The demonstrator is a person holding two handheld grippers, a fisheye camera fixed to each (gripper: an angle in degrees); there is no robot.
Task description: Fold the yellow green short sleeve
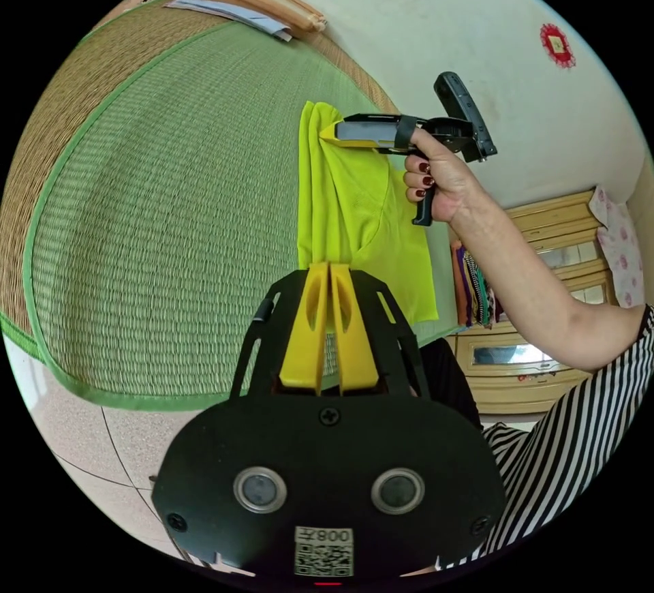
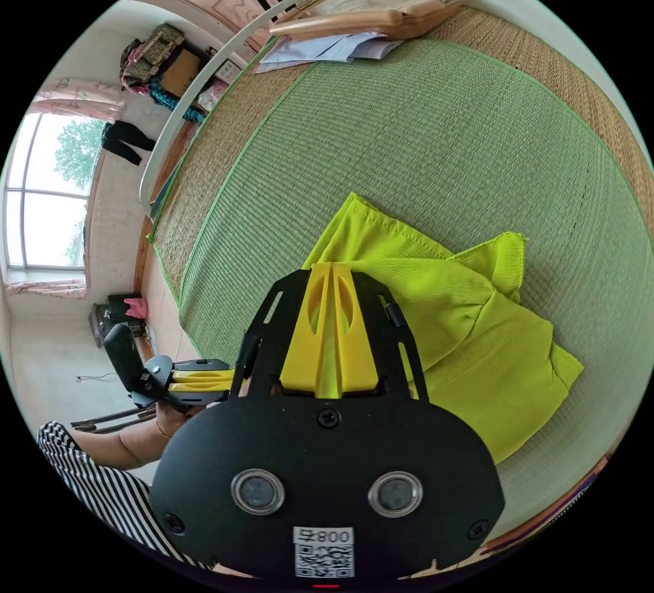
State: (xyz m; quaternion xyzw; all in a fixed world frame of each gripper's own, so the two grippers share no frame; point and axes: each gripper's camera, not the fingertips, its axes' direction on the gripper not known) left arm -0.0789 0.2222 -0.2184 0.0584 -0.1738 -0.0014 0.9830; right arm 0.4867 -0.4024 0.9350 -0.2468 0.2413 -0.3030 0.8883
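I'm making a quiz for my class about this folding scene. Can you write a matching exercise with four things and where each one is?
Things:
1. shirt
2. mat
3. papers
4. right gripper

Places:
A. at the far end of the mat, under a wooden board
B. clamped on the shirt's upper edge
C. spread under the shirt
D. held between both grippers

Pairs: 1-D, 2-C, 3-A, 4-B

The yellow green short sleeve [image 2: 463,341] is a soft, matt knit cloth with stitched hems. It lies on a woven straw mat [image 2: 436,143], rough and ribbed, with a green cloth border. The fingers [image 1: 303,327] of the left gripper [image 1: 330,269] look like smooth yellow plastic, set in a matt black plastic body. The floor [image 1: 82,436] is glossy tile. The cabinet [image 1: 538,361] is varnished wood.
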